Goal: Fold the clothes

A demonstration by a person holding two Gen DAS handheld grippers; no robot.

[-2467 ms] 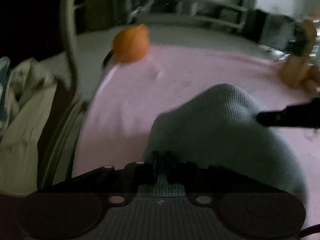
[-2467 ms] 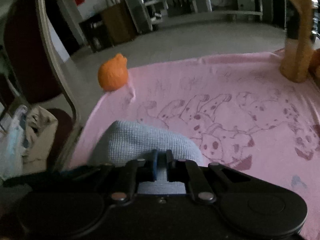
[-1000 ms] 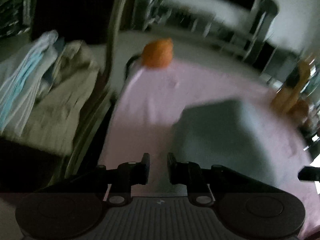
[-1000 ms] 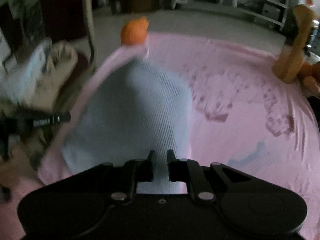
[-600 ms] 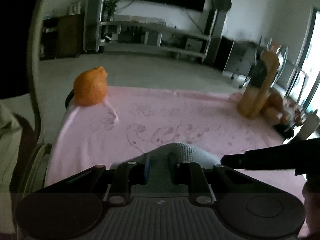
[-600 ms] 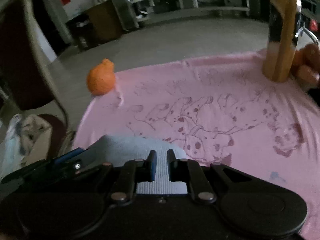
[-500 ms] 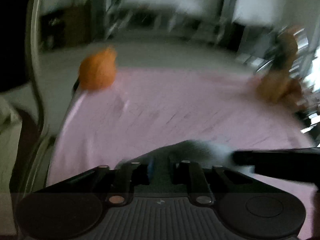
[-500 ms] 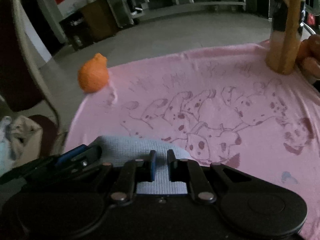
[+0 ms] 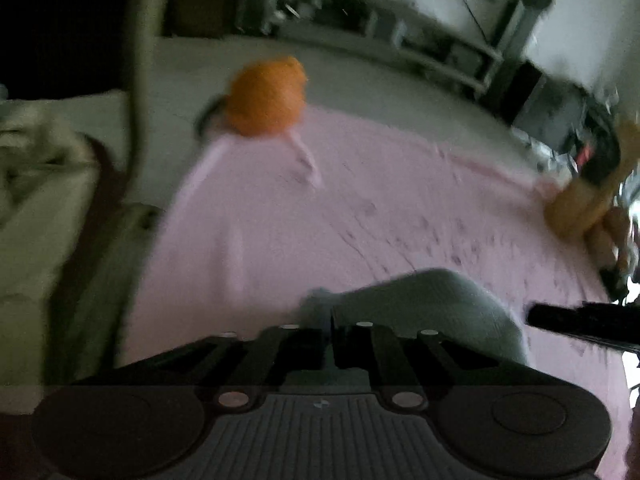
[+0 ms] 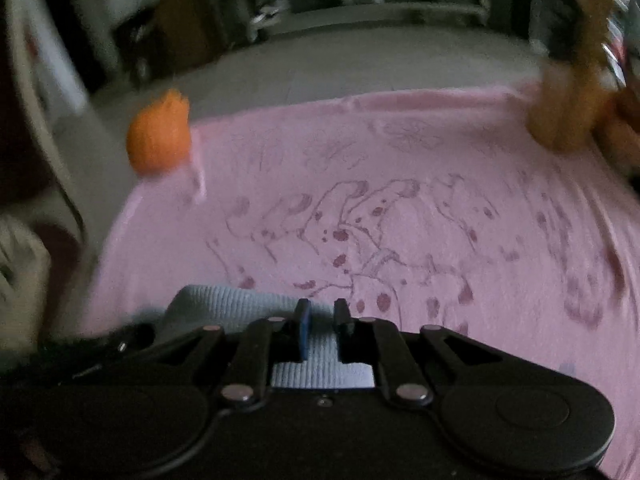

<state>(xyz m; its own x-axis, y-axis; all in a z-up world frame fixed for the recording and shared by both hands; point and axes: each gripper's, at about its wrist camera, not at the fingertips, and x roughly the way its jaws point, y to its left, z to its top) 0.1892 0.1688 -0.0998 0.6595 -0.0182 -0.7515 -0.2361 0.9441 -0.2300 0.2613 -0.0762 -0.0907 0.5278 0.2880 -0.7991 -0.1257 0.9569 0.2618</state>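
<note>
Seemingly mid-fold, the light blue ribbed knit garment (image 10: 236, 308) lies bunched on the pink printed cloth (image 10: 400, 208); the right gripper (image 10: 320, 312) pinches its edge; the left gripper (image 9: 332, 320), jaws just widened, looks clamped on it too; flattening remains.

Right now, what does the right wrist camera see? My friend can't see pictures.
The right hand-held gripper pinches the edge of a pale blue ribbed knit garment lying on a pink cloth printed with spotted dogs. A round orange plush toy sits at the cloth's far left corner and a tall tan toy at the far right.
</note>
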